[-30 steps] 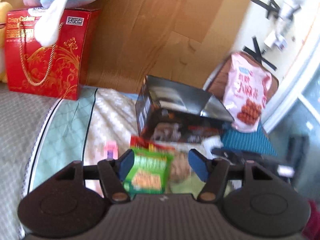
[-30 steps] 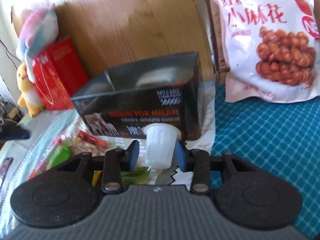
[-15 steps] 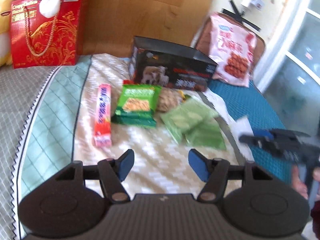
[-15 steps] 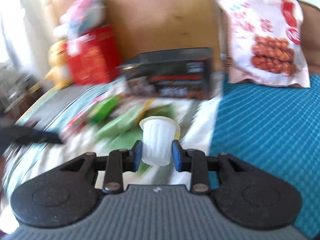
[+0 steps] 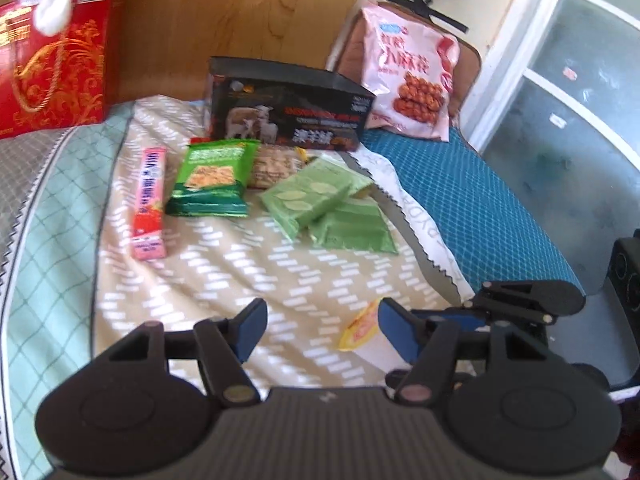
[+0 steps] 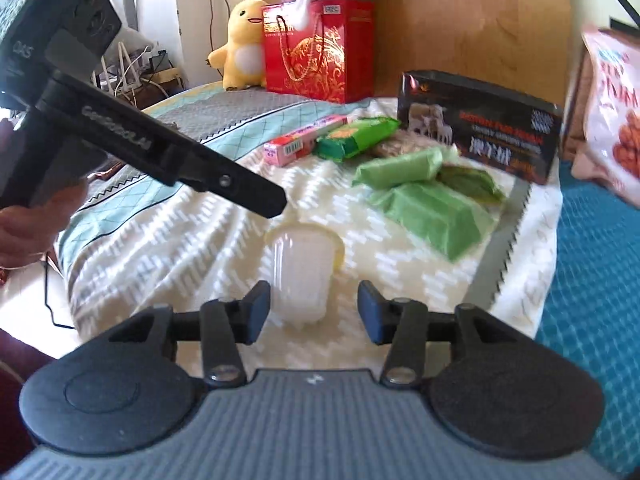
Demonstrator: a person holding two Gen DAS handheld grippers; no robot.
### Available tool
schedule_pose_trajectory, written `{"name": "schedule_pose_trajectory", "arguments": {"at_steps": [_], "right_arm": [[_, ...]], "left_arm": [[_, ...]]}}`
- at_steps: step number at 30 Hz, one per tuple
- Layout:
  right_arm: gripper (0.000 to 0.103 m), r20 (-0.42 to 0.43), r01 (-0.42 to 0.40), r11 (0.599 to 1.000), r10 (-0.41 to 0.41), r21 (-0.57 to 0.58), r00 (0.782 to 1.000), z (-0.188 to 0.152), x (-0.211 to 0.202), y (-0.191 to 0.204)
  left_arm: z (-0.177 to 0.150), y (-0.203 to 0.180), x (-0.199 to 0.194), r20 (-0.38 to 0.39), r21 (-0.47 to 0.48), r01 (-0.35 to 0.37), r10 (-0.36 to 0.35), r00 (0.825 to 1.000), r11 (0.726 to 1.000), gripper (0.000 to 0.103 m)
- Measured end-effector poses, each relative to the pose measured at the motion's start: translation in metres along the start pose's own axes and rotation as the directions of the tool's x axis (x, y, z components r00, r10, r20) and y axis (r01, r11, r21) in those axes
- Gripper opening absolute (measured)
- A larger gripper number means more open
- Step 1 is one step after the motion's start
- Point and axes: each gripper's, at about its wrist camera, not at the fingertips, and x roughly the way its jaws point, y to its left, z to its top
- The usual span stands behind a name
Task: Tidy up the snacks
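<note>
A small white jelly cup [image 6: 302,276] with a yellow lid lies on its side on the patterned cloth [image 6: 180,248], between the fingers of my right gripper [image 6: 314,296]. Those jaws are opening: the left pad is beside the cup and the right pad stands clear of it. In the left wrist view the cup [image 5: 362,330] shows beside my left gripper [image 5: 320,316], which is open with nothing in it. Farther back lie a pink stick box [image 5: 150,204], a green cracker pack [image 5: 210,180] and light green packets [image 5: 308,196], in front of an open black box [image 5: 288,108].
A red gift box [image 6: 318,52] with plush toys stands at the back by the wooden headboard. A pink snack bag [image 5: 408,80] leans at the back right above the blue quilted cover [image 5: 472,208]. A hand [image 6: 24,224] holds the left gripper [image 6: 272,204] close to the cup.
The left gripper drew back from the snack pile. The right gripper carried the cup away from the black box to the near cloth, and its jaws came apart off the cup.
</note>
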Motion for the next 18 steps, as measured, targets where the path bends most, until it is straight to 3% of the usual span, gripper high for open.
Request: {"name": "schedule_pose_trajectory", "arguments": {"at_steps": [6,8,11,18], "right_arm": [[0.050,0.030,0.018,1.000,-0.018,0.009,0.999,-0.009,-0.004,0.012],[0.033,0.032,-0.008,1.000,0.008,0.009,0.999,-0.005,0.000,0.010],[0.032,0.019,-0.021,0.999,0.021,0.027,1.000,0.010,0.004,0.004],[0.033,0.135,-0.001,0.999,-0.006,0.050,0.991,0.087,0.008,-0.036]], "left_arm": [[-0.005,-0.020,0.018,-0.070,0.088,0.052,-0.046,0.996,0.995,0.057],[-0.005,-0.021,0.020,-0.083,0.083,0.087,-0.080,0.993,0.993,0.046],[0.003,-0.024,0.017,-0.067,0.106,0.056,-0.049,0.997,0.993,0.046],[0.089,-0.028,0.004,0.059,0.196,-0.027,0.016,0.998,0.980,0.045]]}}
